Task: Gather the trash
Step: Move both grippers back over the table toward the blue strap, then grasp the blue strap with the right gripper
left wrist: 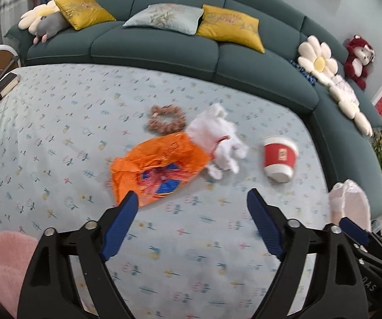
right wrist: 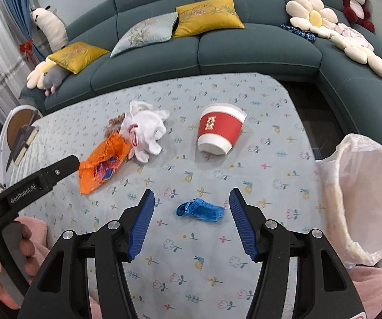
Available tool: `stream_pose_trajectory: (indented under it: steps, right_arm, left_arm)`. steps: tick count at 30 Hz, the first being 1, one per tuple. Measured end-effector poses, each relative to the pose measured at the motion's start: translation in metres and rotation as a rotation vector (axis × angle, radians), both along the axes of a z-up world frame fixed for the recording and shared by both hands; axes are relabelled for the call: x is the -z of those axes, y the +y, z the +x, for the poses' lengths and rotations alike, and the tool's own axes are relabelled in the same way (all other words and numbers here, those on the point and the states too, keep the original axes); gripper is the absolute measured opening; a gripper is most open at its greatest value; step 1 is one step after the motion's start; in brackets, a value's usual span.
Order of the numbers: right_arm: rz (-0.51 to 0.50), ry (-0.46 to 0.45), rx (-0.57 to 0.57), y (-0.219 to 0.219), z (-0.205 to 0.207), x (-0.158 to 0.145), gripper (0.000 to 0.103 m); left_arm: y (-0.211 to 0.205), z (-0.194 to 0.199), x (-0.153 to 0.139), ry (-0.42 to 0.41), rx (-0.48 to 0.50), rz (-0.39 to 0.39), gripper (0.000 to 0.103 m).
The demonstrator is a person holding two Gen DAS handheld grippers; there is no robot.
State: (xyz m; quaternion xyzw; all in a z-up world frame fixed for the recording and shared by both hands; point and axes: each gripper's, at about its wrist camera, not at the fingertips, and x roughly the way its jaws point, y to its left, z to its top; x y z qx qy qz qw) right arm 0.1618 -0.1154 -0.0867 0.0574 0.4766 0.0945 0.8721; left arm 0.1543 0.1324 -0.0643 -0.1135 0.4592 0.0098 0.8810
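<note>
Right wrist view shows the right claw (right wrist: 192, 199) spread wide and empty, straddling the blue scrap (right wrist: 200, 209) at centre frame on the worktop (right wrist: 270, 101), probably lined up for pinching; its long axis runs left to right across the gap. The bin (right wrist: 363, 202) waits at right, mouth tilted toward the camera. Left wrist view has the left claw (left wrist: 192, 198) wide and empty, one finger over the orange bag (left wrist: 156, 167), which lies slanting from lower left to upper right.
</note>
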Motion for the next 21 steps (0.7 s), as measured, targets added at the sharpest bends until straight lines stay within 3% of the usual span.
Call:
stream_pose_trajectory:
  steps: [4,21]
  right_arm:
    - [-0.004,0.036,0.008,0.003,0.007,0.018,0.057]
    - [-0.046,0.142,0.060,0.011,0.035,0.074,0.057]
  left_arm:
    - [0.010,0.014,0.019,0.042,0.019,0.041,0.083]
    - [0.034,0.056,0.070,0.122,-0.025,0.042,0.083]
